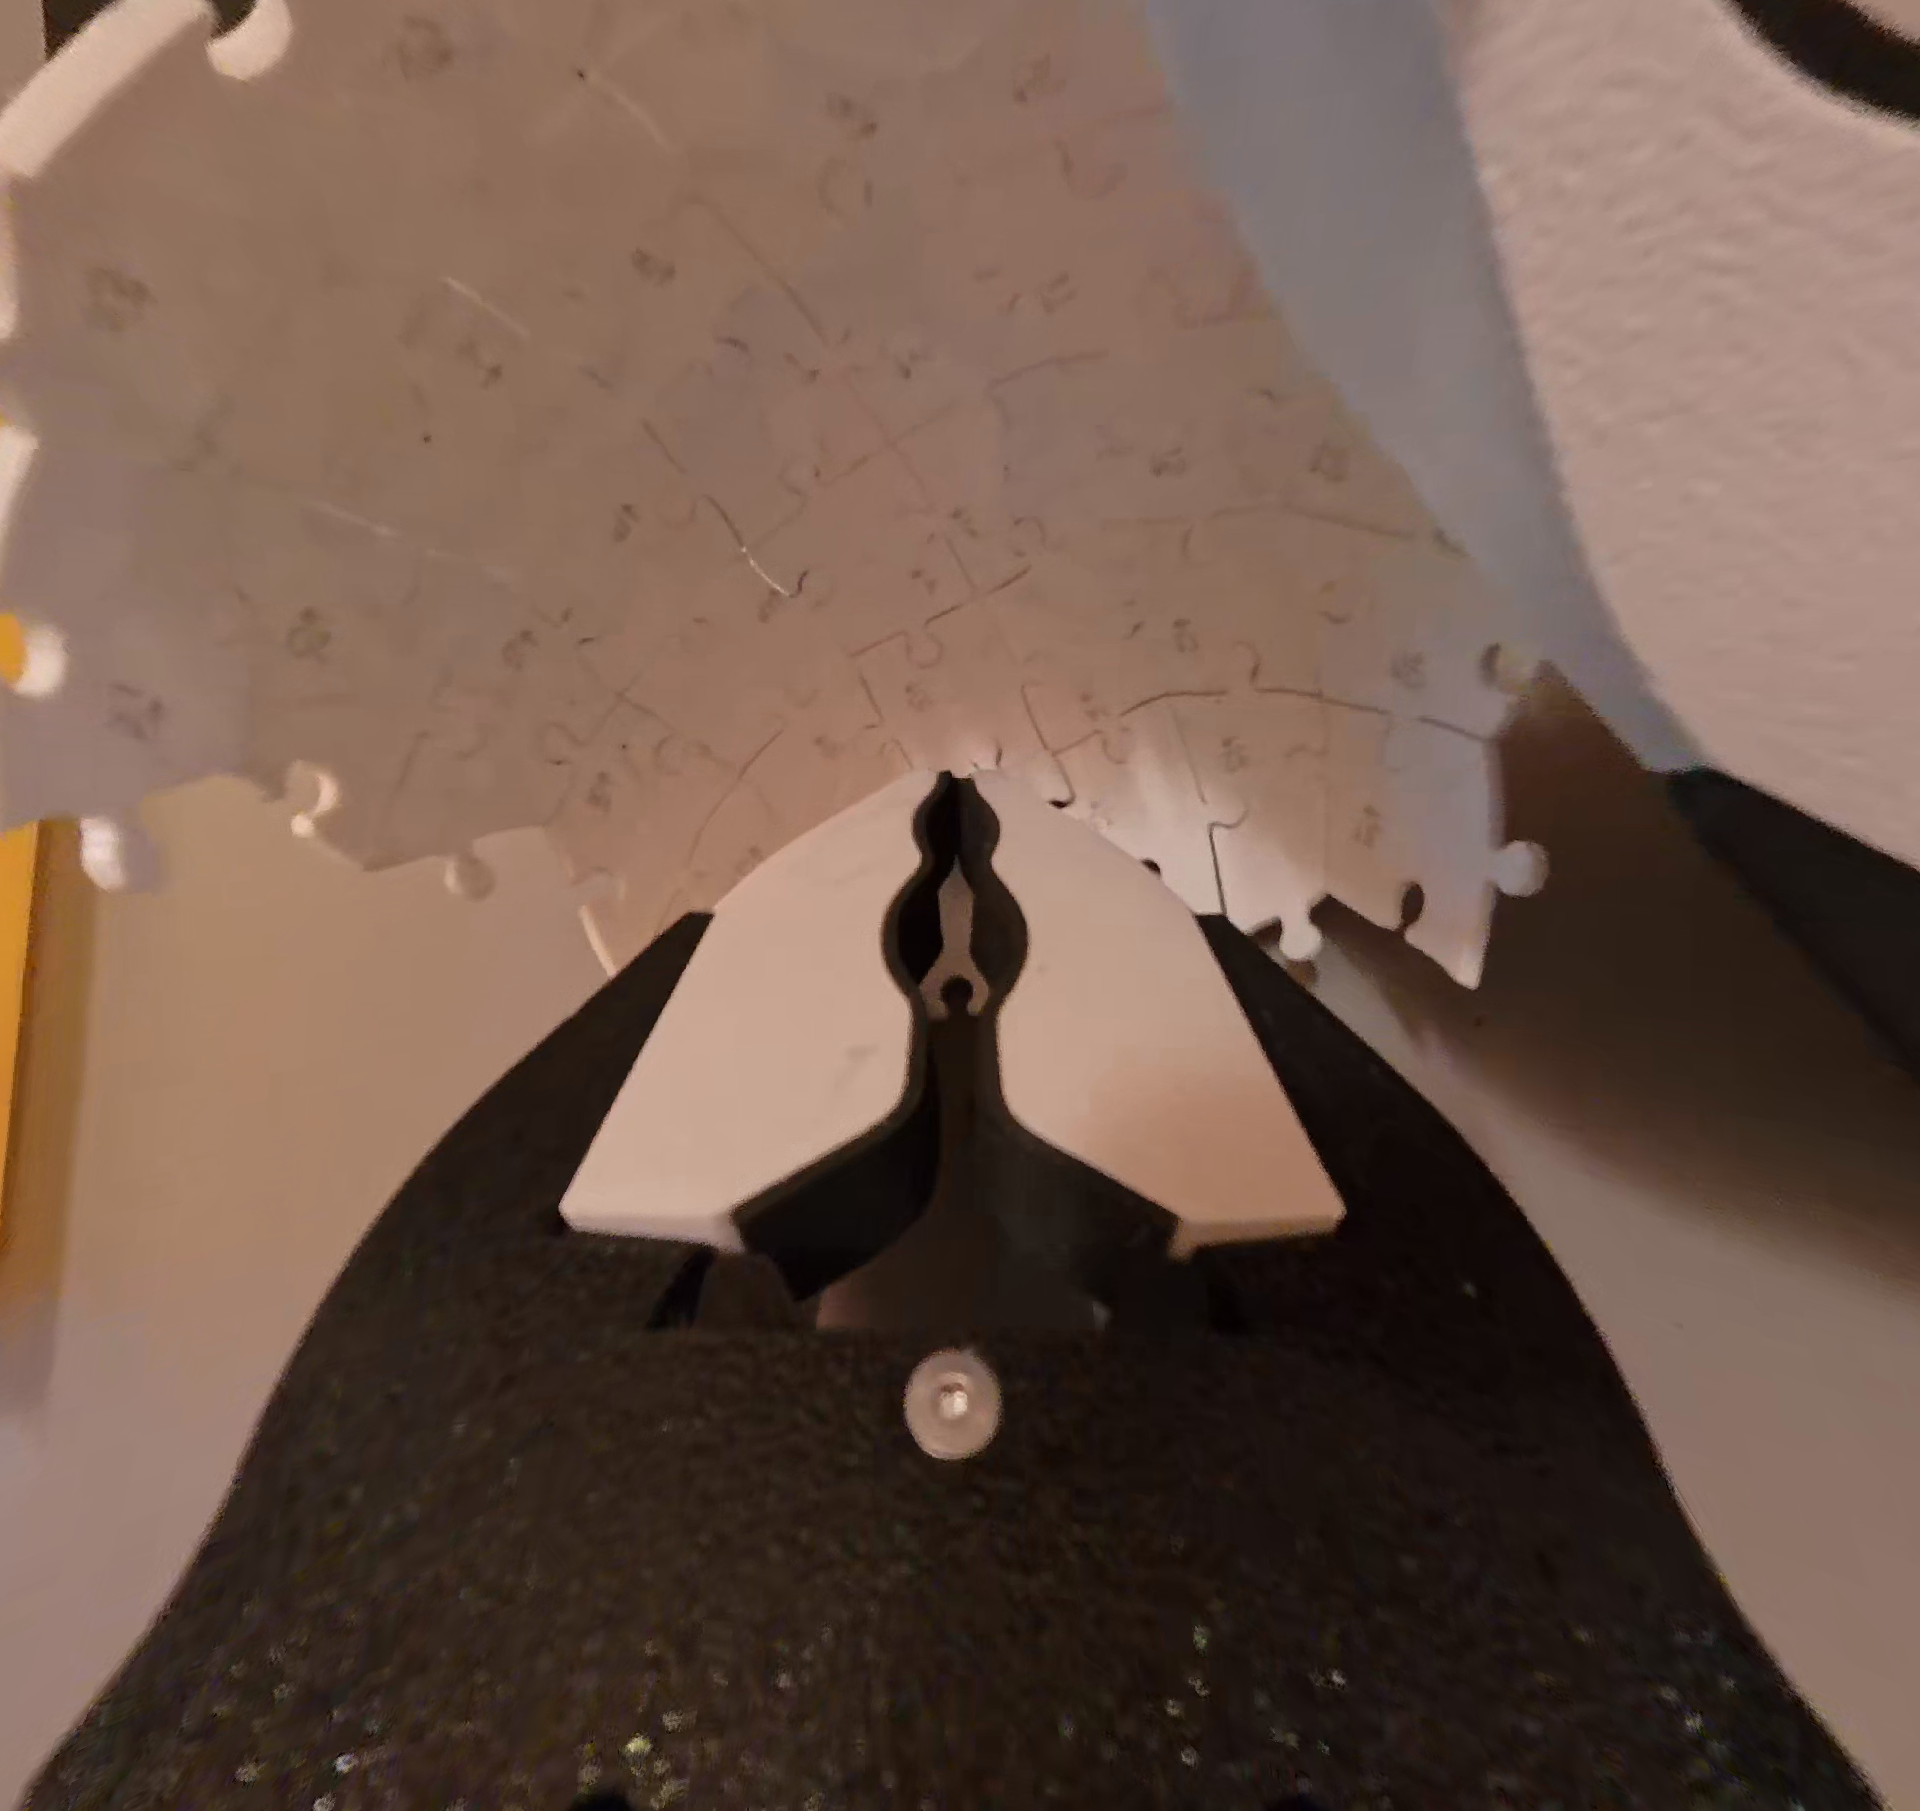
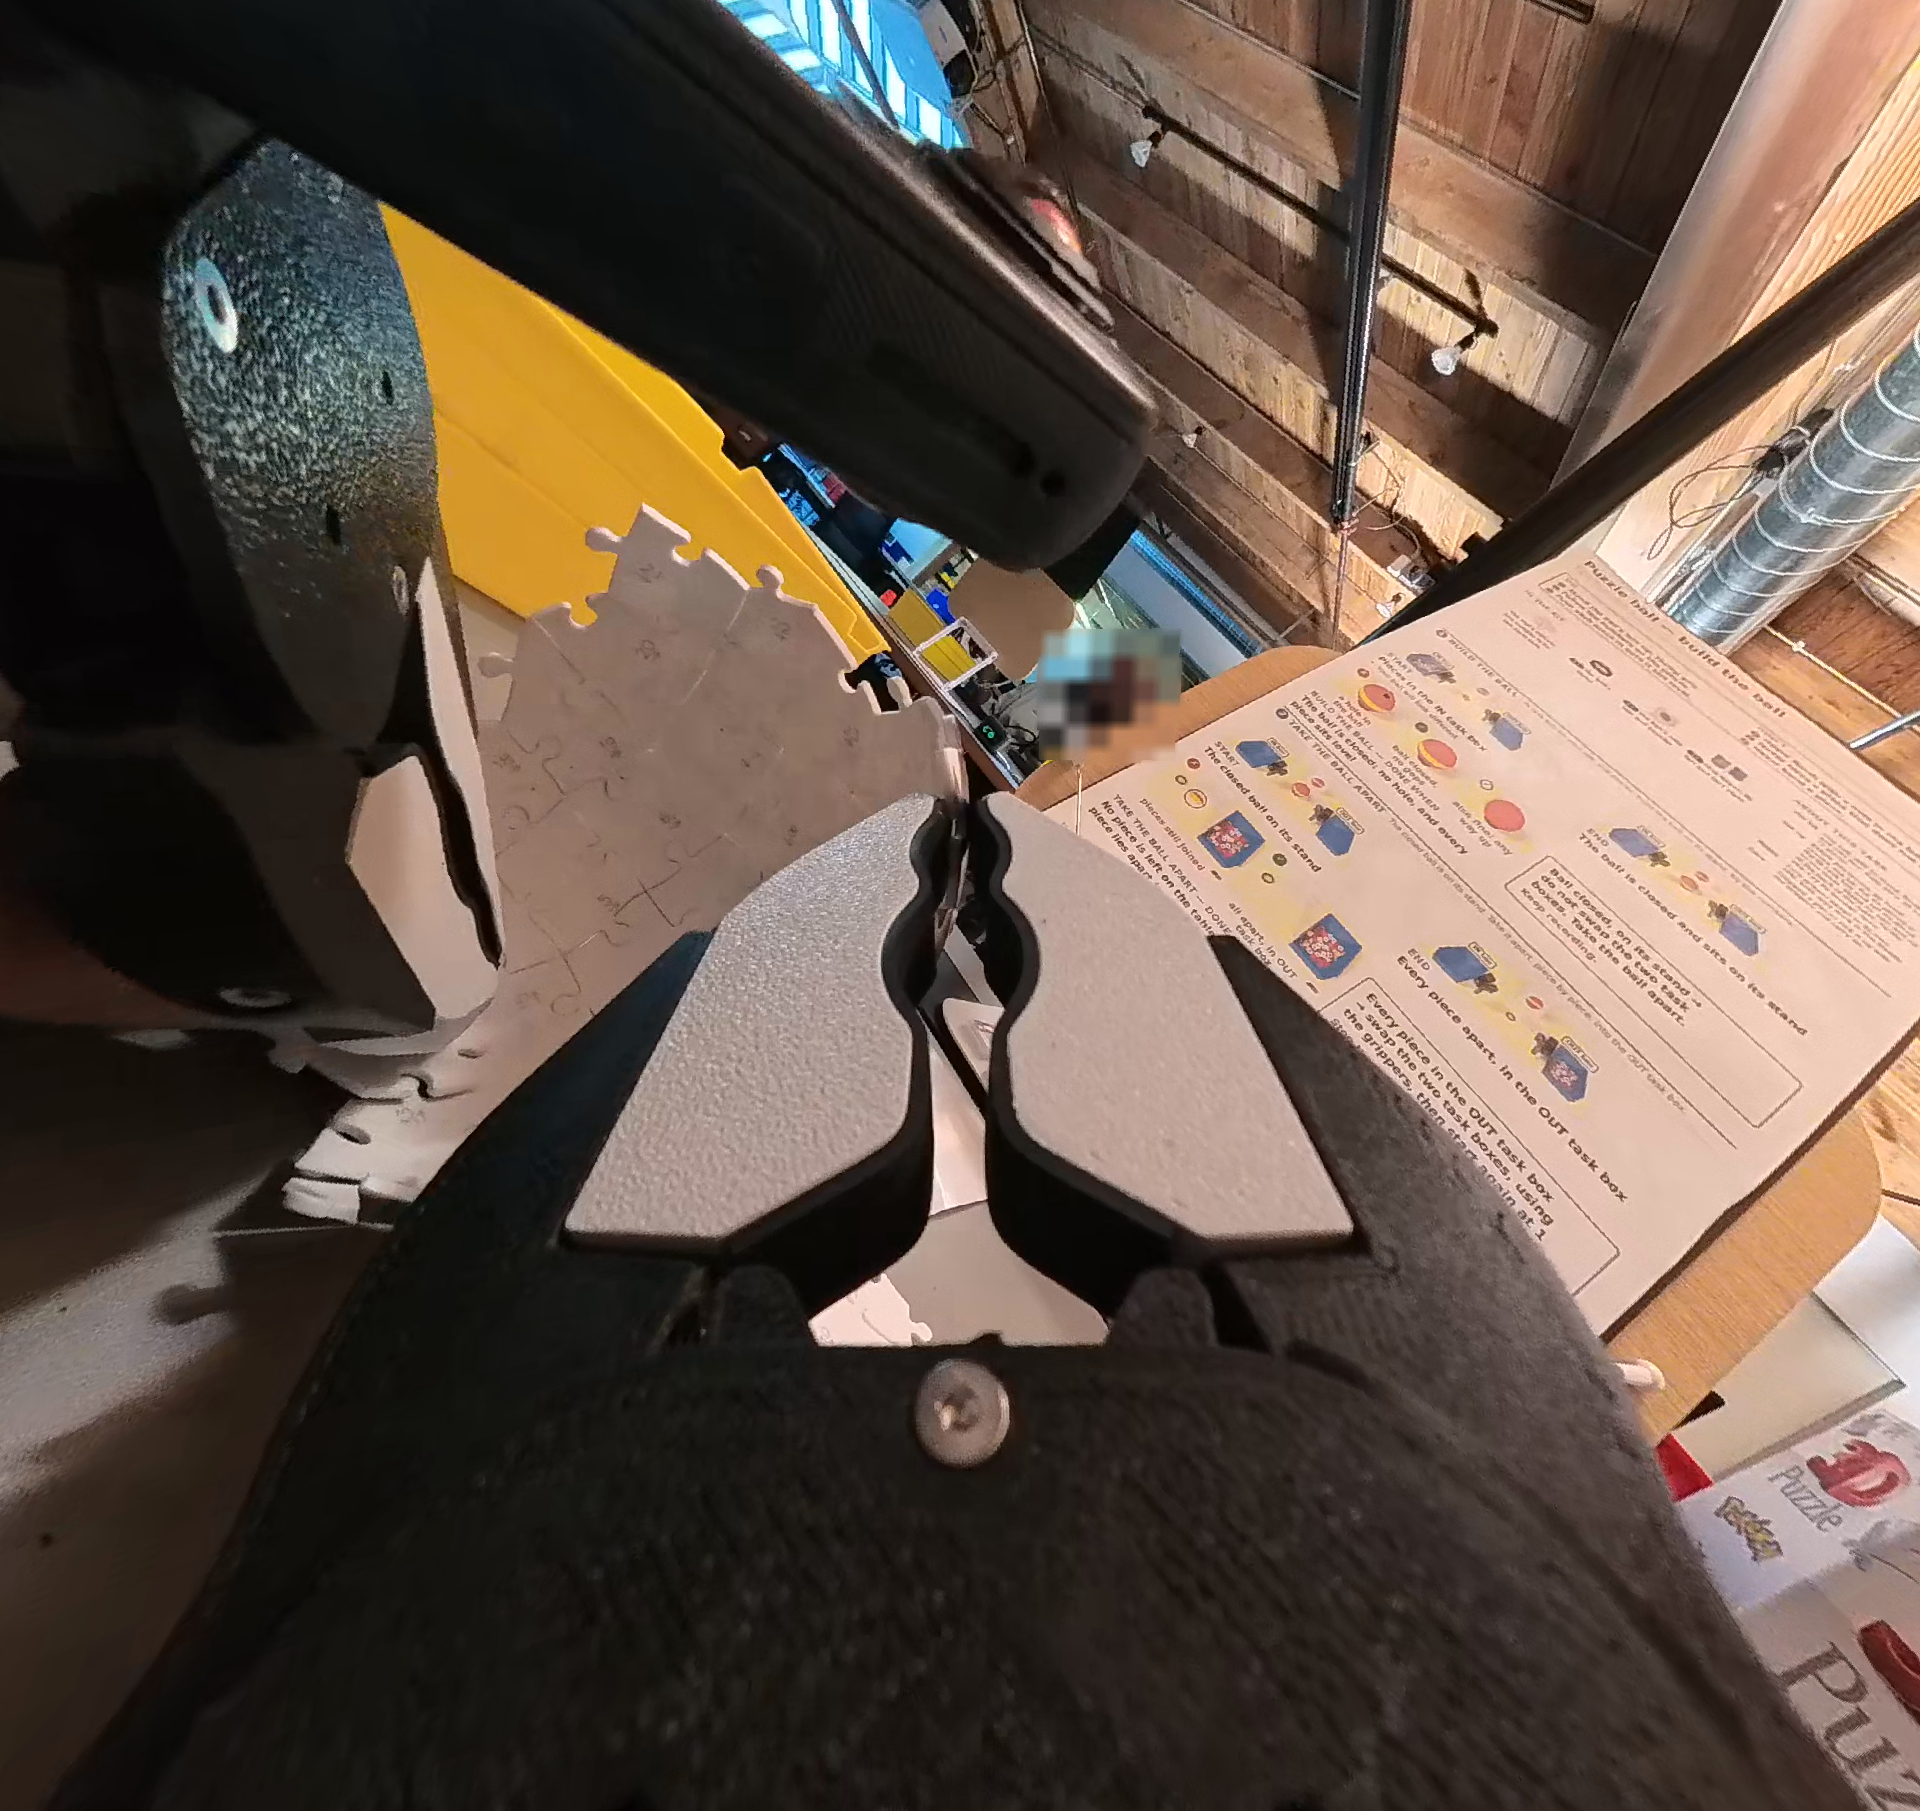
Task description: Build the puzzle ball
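Your left tongs (image 1: 958,785) clamped on near edge of curved puzzle shell (image 1: 644,431); your right tongs (image 2: 964,811) pinch its right edge.

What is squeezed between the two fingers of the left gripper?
In the left wrist view, the left gripper pinches the edge of the white puzzle shell; nothing else sits between its fingers.

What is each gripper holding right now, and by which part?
Both grip the same curved puzzle shell by its toothed edge: left gripper at the lower rim, right gripper at another stretch of the edge.
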A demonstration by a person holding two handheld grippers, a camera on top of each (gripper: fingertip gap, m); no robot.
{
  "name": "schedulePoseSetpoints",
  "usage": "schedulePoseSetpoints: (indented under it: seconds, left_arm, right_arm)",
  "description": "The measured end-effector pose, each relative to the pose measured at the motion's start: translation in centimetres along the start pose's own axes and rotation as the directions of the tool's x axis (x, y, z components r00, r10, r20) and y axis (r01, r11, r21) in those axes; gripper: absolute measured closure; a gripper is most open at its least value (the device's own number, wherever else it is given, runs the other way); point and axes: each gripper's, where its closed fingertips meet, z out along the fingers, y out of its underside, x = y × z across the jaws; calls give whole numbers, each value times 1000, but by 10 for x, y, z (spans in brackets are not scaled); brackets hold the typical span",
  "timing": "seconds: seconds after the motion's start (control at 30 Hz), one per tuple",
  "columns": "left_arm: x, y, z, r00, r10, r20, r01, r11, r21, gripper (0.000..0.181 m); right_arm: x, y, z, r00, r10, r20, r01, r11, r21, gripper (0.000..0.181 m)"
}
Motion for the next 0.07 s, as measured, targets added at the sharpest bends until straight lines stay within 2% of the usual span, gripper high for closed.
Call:
schedulePoseSetpoints:
  seconds: [0.03, 0.07]
  left_arm:
    - [0, 0, 0, 1000, -1, 1, 1, 1000, -3, 181]
    - [0, 0, 0, 1000, 4, 2, -4, 1000, -5, 181]
  right_arm:
    - [0, 0, 0, 1000, -1, -1, 1, 1000, -1, 178]
    - [0, 0, 0, 1000, -2, -1, 2, 1000, -1, 178]
